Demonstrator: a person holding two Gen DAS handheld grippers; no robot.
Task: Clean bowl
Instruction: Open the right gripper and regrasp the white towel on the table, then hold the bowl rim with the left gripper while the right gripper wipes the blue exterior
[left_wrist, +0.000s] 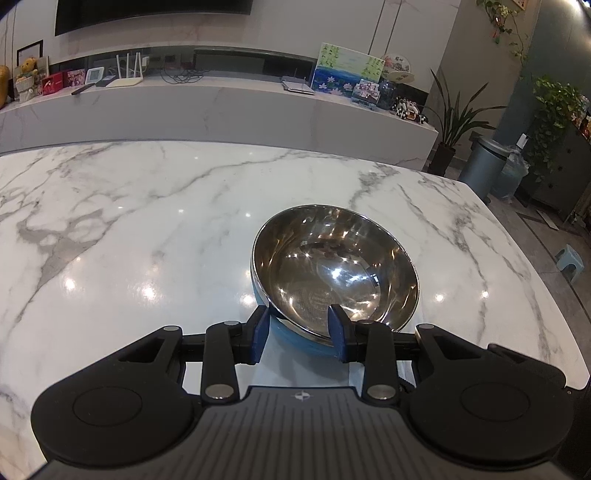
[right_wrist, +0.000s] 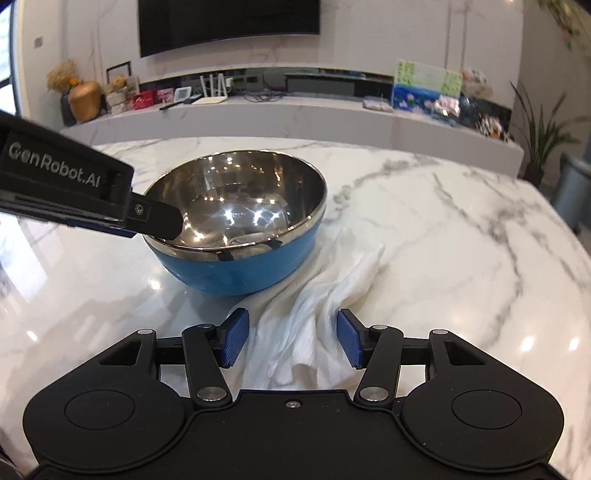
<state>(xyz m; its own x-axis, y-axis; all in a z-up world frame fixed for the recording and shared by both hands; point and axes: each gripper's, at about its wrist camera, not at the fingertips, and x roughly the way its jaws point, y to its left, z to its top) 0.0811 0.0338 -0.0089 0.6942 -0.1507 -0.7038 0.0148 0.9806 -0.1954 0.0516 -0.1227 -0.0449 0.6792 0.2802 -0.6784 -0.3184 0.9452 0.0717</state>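
Note:
A steel bowl (left_wrist: 334, 266) with a blue outside stands on the white marble table (left_wrist: 147, 206); it also shows in the right wrist view (right_wrist: 236, 221). My left gripper (left_wrist: 301, 334) is open, its fingers straddling the bowl's near rim, one inside and one outside; it enters the right wrist view from the left (right_wrist: 155, 221). A crumpled white cloth (right_wrist: 314, 314) lies on the table beside the bowl. My right gripper (right_wrist: 291, 341) is open, its blue pads (right_wrist: 349, 341) on either side of the cloth, just above it.
The table's right edge (left_wrist: 546, 295) drops to the floor, where a grey bin (left_wrist: 484, 166), a potted plant (left_wrist: 450, 125) and a small blue stool (left_wrist: 570, 260) stand. A long marble shelf (left_wrist: 221, 107) with small items runs behind the table.

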